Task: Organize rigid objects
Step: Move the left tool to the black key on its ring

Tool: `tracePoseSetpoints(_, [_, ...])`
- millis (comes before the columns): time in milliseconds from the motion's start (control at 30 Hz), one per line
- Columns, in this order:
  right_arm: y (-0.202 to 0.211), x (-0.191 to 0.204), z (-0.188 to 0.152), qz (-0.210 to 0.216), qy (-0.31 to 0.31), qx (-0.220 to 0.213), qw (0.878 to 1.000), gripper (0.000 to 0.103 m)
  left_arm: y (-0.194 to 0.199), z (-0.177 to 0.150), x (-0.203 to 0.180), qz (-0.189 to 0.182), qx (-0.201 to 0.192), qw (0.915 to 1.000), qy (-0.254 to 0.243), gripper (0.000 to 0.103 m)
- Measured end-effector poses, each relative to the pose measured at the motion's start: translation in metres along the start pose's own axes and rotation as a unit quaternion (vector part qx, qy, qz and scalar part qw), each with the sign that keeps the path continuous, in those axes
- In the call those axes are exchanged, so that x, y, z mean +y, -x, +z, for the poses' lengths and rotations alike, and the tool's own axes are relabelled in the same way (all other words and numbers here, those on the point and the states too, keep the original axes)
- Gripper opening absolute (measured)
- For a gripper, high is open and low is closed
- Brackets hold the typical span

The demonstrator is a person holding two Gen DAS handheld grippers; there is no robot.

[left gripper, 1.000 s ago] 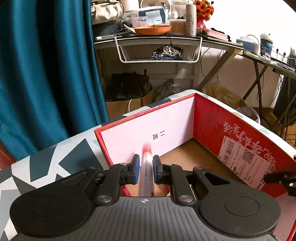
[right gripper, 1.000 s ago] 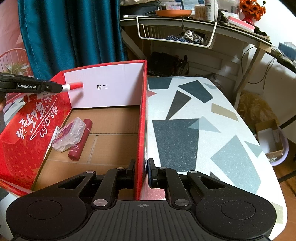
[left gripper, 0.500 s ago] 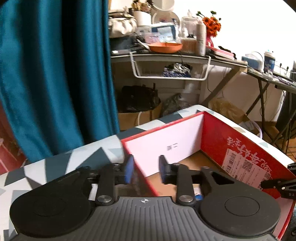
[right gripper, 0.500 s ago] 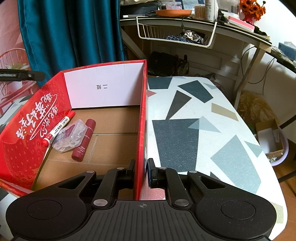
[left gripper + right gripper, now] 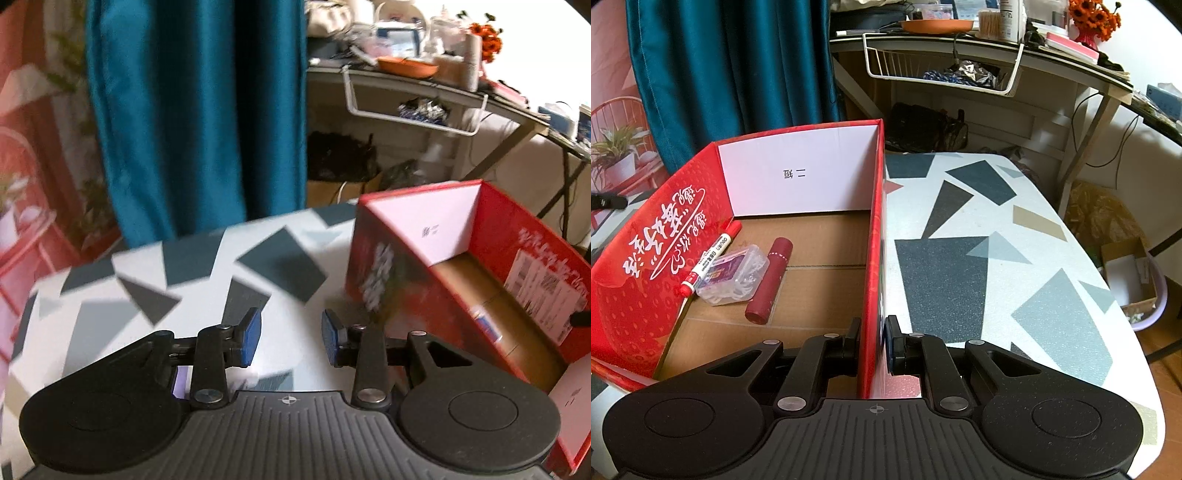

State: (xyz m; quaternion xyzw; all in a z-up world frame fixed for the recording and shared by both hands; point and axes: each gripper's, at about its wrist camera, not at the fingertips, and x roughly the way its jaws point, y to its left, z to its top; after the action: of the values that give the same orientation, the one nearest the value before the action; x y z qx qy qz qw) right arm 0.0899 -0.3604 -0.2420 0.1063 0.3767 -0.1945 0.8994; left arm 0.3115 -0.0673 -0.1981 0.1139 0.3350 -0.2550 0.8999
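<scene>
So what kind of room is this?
Probably a lived-in room at home. A cluttered desk with a wire basket hung under it, a teal curtain and a patterned table holding a red box.

A: The tall cardboard box (image 5: 875, 236) is red outside with white script, brown-floored, white on its end panel.

B: The tabletop (image 5: 997, 236) is white with grey, dark and tan triangles; the curtain (image 5: 199, 110) is teal.
</scene>
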Motion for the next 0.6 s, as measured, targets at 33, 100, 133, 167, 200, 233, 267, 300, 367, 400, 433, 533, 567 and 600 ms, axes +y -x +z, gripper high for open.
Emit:
tracePoseSetpoints(33, [0.000, 0.000, 0.000, 0.000, 0.000, 0.000, 1.000, 0.011, -0.001, -0.004, 0.003, 0.001, 0.004, 1.0000, 0.006, 0.038])
tracePoseSetpoints(100, [0.000, 0.000, 0.000, -0.001, 0.000, 0.000, 1.000, 0.011, -0.002, -0.014, 0.007, 0.005, 0.013, 0.9997, 0.021, 0.038])
tracePoseSetpoints(133, [0.000, 0.000, 0.000, -0.001, 0.001, 0.001, 1.000, 0.011, -0.003, -0.018, 0.009, 0.005, 0.016, 0.9995, 0.028, 0.038])
tracePoseSetpoints(167, [0.000, 0.000, 0.001, -0.001, 0.001, 0.001, 1.000, 0.012, -0.004, -0.022, 0.010, 0.005, 0.020, 0.9992, 0.035, 0.038])
tracePoseSetpoints(200, [0.000, 0.000, 0.001, -0.001, 0.001, 0.001, 1.000, 0.012, -0.004, -0.027, 0.012, 0.007, 0.024, 0.9989, 0.040, 0.038])
tracePoseSetpoints(233, [0.000, 0.000, 0.001, -0.001, 0.001, 0.001, 1.000, 0.012, -0.003, -0.033, 0.013, 0.008, 0.027, 0.9987, 0.042, 0.038])
tracePoseSetpoints(267, [0.000, 0.000, 0.001, -0.001, 0.001, 0.001, 1.000, 0.012, -0.003, -0.038, 0.013, 0.009, 0.030, 0.9985, 0.044, 0.038])
tracePoseSetpoints(300, [0.000, 0.000, 0.001, -0.001, 0.001, 0.001, 1.000, 0.012, -0.003, -0.042, 0.014, 0.009, 0.034, 0.9984, 0.044, 0.038])
tracePoseSetpoints(367, [0.000, 0.000, 0.001, -0.001, 0.001, 0.000, 1.000, 0.012, -0.006, -0.050, 0.016, 0.015, 0.045, 0.9978, 0.045, 0.038])
tracePoseSetpoints(400, [0.000, 0.000, 0.001, -0.001, 0.001, 0.000, 1.000, 0.012, -0.007, -0.053, 0.016, 0.015, 0.050, 0.9975, 0.047, 0.038])
tracePoseSetpoints(433, [0.000, 0.000, 0.000, -0.001, 0.001, 0.000, 1.000, 0.012, -0.007, -0.057, 0.018, 0.012, 0.053, 0.9972, 0.051, 0.038])
tracePoseSetpoints(533, [0.001, 0.001, 0.001, -0.001, 0.000, 0.000, 1.000, 0.012, -0.008, -0.061, 0.019, 0.000, 0.056, 0.9959, 0.071, 0.038])
tracePoseSetpoints(567, [0.001, 0.001, 0.001, -0.001, 0.000, 0.000, 1.000, 0.012, -0.009, -0.063, 0.019, -0.004, 0.056, 0.9952, 0.080, 0.038])
tracePoseSetpoints(600, [0.001, 0.000, 0.001, -0.001, 0.000, 0.000, 1.000, 0.012, -0.011, -0.063, 0.020, -0.007, 0.059, 0.9941, 0.091, 0.038])
